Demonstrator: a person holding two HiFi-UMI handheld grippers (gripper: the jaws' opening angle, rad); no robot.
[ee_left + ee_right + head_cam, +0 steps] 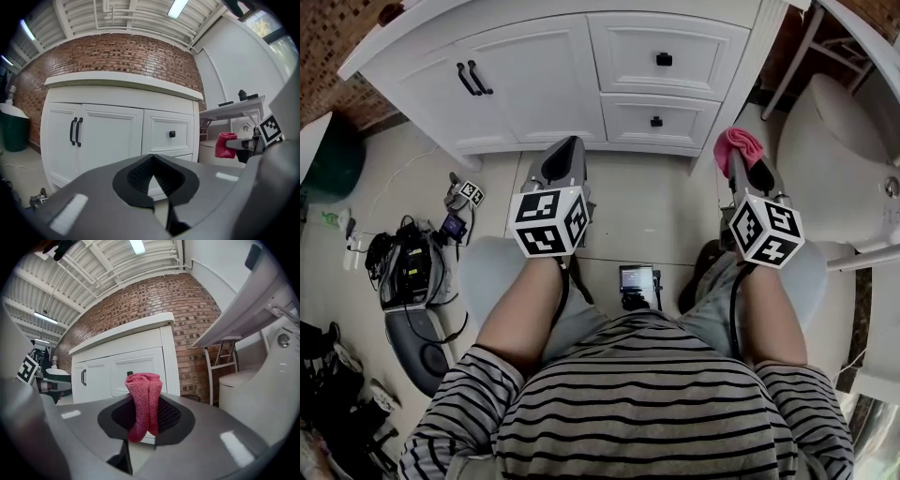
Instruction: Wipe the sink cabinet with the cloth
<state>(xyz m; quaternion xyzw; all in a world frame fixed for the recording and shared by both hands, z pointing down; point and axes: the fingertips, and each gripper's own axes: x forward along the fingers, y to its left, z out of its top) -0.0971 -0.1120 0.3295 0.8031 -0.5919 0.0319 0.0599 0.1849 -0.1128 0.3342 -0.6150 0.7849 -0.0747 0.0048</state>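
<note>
Now — pink knit cloth [143, 401], upright in the right gripper [146, 422]

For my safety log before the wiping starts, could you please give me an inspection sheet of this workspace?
Surface: white sink cabinet with black handles, doors and drawers closed; no dirt can be made out.
Job's things: pink knitted cloth, held up, apart from the cabinet.
Clutter: grey and black equipment on the pale tiled floor; small screen device between the person's knees.
Grippers: left gripper jaws together, empty; right gripper jaws shut on the cloth.
Cables: black cables tangled beside the equipment.
Surroundings: red brick wall, dark green bin, white toilet.
</note>
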